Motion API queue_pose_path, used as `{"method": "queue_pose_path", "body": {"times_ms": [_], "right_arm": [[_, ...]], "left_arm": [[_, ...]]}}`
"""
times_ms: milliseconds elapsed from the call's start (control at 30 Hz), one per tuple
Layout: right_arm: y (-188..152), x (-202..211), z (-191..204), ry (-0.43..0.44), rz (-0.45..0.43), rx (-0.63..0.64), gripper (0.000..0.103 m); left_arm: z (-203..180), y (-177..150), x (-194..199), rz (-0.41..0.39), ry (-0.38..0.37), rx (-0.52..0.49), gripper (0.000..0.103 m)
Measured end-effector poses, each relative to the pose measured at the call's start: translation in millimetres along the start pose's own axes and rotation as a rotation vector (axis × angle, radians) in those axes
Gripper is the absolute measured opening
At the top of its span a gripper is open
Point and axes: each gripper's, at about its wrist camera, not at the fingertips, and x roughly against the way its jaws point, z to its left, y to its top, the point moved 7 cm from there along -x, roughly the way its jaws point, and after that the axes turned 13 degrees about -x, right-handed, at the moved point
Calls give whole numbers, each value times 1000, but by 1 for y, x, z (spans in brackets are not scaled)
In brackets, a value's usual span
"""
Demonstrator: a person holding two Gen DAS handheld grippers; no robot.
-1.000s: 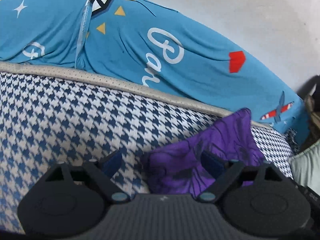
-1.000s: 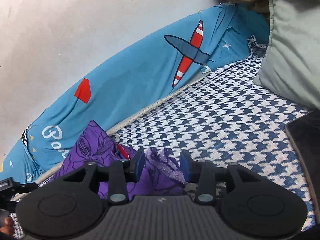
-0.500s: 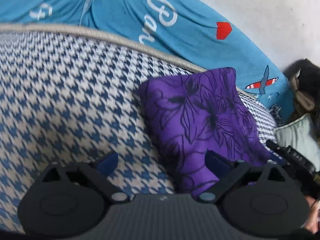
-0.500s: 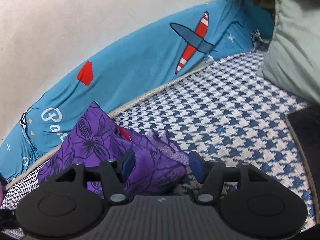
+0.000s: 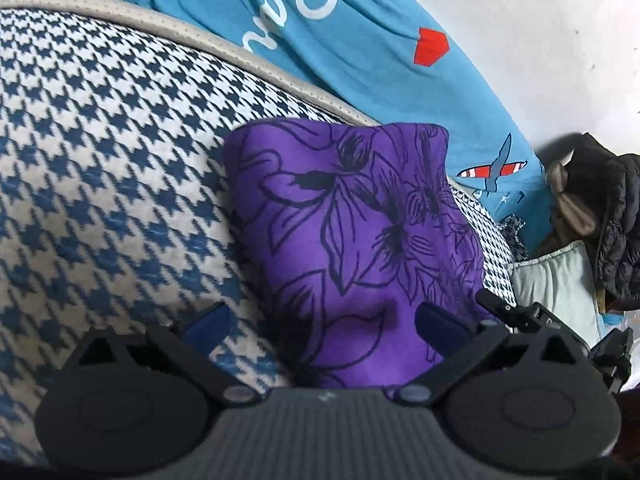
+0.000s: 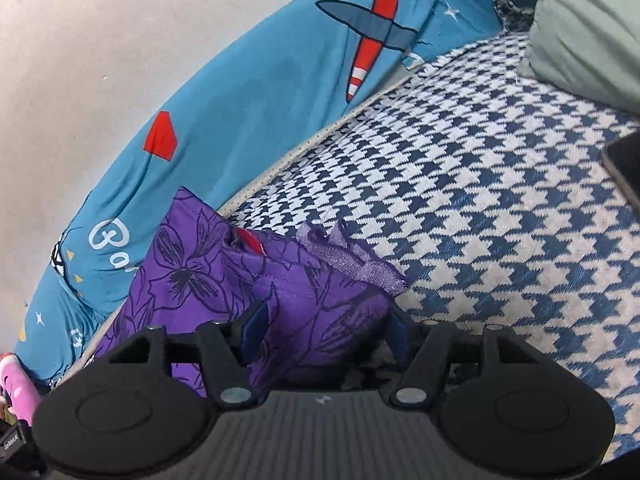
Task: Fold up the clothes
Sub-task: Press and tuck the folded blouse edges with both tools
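A purple garment with a dark flower print [image 5: 360, 232] lies folded in a neat block on the houndstooth bed cover [image 5: 100, 168]. My left gripper [image 5: 324, 324] is open wide, and the garment's near end rests between its blue pads without touching them. In the right wrist view the same garment [image 6: 192, 276] shows a glittery lilac trim [image 6: 360, 264] and a red label at its fold. My right gripper [image 6: 326, 334] is open around the garment's near corner, one pad [image 6: 256, 332] against the cloth. The right gripper's tip [image 5: 516, 312] shows beside the garment in the left wrist view.
A blue sheet printed with planes [image 6: 280, 92] runs along the white wall [image 5: 540, 32] behind the bed. A grey-green pillow [image 6: 588, 28] and a dark jacket [image 5: 612, 220] lie at the right end. A dark flat object [image 6: 626, 164] sits at the right edge, something pink [image 6: 16, 384] at the left.
The right gripper widened and let the garment settle onto the cover. The left gripper drew back and up, so the whole folded block now shows in front of it.
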Motion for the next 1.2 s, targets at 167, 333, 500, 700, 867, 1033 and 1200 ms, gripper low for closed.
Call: {"method": "queue_pose_path", "body": {"times_ms": [167,333,500,700,867,1033,1200], "right_arm": [[-5,-7,8,-11,-16,37,64],[-10,-13,12,2,-15,30,38],[-15,-15,20,7,-10,28,24],[-18,-6,33,18,-37,62,21],[-25,6,49,61,-42,96,20],[-39,15,68,104,-31,104,20],[-63,18,89,144,5,88,20]], "left_arm": [[-8,2,-15,-10,-5,-24,103],[-16,7,-22,-38,-30,-42,93],[-17,10,-21,-52,-14,-64,52],[-29,20,-4,-113,17,-139,29],[-45,29,11,-166,75,-210,27],[-43,38,40,-204,130,-262,27],[-27,39,68,-213,178,-267,27]]}}
